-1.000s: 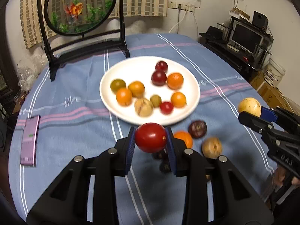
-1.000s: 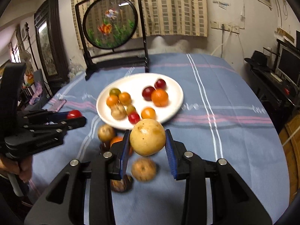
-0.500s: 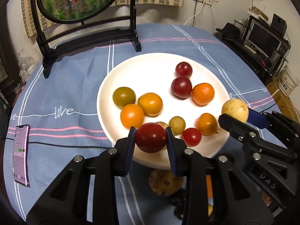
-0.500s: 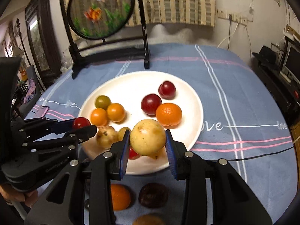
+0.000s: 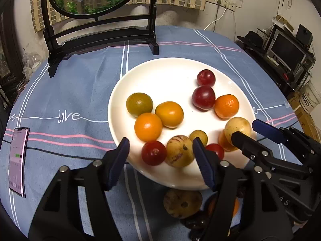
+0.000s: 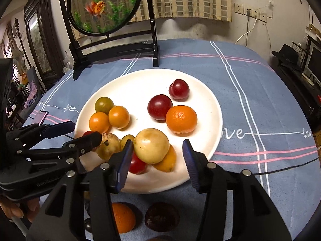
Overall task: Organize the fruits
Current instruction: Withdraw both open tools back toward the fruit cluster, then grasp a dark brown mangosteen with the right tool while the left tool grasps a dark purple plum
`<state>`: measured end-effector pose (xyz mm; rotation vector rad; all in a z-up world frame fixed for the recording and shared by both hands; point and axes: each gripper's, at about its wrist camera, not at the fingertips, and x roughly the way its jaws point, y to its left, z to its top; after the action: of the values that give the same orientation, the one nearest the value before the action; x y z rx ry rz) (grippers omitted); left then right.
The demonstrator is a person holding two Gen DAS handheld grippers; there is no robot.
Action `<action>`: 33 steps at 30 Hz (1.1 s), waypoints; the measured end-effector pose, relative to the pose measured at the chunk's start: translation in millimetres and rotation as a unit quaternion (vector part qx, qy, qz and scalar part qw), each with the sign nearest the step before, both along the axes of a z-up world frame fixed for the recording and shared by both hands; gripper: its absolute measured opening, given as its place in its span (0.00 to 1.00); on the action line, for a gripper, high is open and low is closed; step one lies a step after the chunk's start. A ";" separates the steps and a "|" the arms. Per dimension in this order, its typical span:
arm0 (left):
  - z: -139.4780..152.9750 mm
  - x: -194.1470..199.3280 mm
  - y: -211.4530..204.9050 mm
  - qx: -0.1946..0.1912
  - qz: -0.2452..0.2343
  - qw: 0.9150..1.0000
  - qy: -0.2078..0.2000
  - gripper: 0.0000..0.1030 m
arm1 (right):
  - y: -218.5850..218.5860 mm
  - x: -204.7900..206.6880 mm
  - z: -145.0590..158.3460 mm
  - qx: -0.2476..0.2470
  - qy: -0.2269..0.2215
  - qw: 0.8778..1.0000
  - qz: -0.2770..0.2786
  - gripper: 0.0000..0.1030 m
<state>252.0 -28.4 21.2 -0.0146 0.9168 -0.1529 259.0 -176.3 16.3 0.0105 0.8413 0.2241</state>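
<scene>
Fruits mostly on white plate (image 5: pixel 172 68) mid-tabletop (image 5: pixel 84 84); a few still off it, near edge: orange (image 6: pixel 122 217), dark plum-like one (image 6: pixel 161 217), speckled brownish one (image 5: pixel 181 202).

Left hand-held gripper (image 5: pixel 160 158): jaws opening, wide now, pads clear of red tomato (image 5: pixel 153 152), which sits on plate's near rim w/ speckled yellow fruit (image 5: pixel 179 150) touching its right side.

Right hand-held gripper (image 6: pixel 157 156): jaws opening, medium gap. Yellow round fruit (image 6: pixel 151 145) betw. them but pads not pressing; it looks perched on top of an orange fruit (image 6: pixel 166 161) and a small red tomato (image 6: pixel 137 164), not flat on plate.

Risks, as I judge them:
- Yellow fruit on a stack → prob. rolls as support shifts; could knock neighbours or run toward near rim and off.
- Red tomato close to rim; a pad brushing it on pull-back could push it over the edge.
- Both grippers close together at near side of plate; retreat paths may clash.
- Near cluster crowded, far half of plate bare → more drops here = more pile-ups.
- Off-plate fruit partly hidden under gripper bodies; easy to bump.
</scene>
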 end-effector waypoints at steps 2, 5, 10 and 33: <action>2.6 -6.2 1.2 -0.001 0.000 1.000 -0.003 0.74 | -2.7 -5.3 2.8 0.002 -0.003 1.000 -0.003 0.52; 6.2 -16.4 2.6 -0.003 0.001 1.000 -0.008 0.77 | -9.8 -16.9 7.7 0.010 -0.009 1.000 -0.008 0.55; 10.6 -41.8 2.2 -0.009 -0.003 1.000 -0.018 0.81 | -25.1 -41.8 13.4 0.020 -0.015 0.999 -0.022 0.55; -17.3 -142.0 16.4 -0.015 -0.001 1.000 0.005 0.86 | -36.8 -158.8 -21.0 0.025 0.027 0.999 -0.003 0.57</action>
<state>110.1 -12.0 3.9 -0.0419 0.9249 -0.1681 100.2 -213.2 -4.8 0.0662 0.8886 0.2412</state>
